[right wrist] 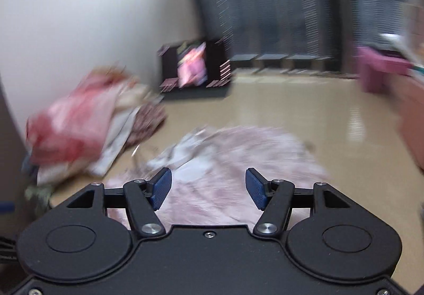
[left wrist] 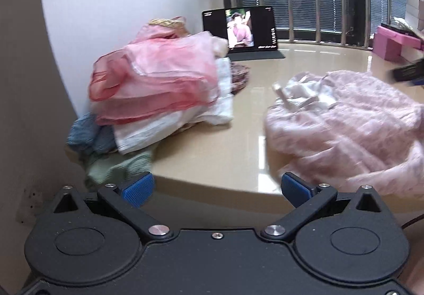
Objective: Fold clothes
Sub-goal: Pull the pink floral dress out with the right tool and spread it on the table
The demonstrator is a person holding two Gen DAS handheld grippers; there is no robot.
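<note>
A stack of folded clothes (left wrist: 159,91) sits left on the desk (left wrist: 238,136), against the wall. A loose garment (left wrist: 344,130) lies to its right, a tablet (left wrist: 239,28) behind both.

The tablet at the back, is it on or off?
On. The tablet stands propped on the table, its screen lit with a picture.

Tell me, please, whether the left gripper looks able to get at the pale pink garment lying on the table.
Probably yes: the left gripper has its jaws open and empty at the table edge, and the pale pink garment lies just ahead to its right with nothing between them.
</note>
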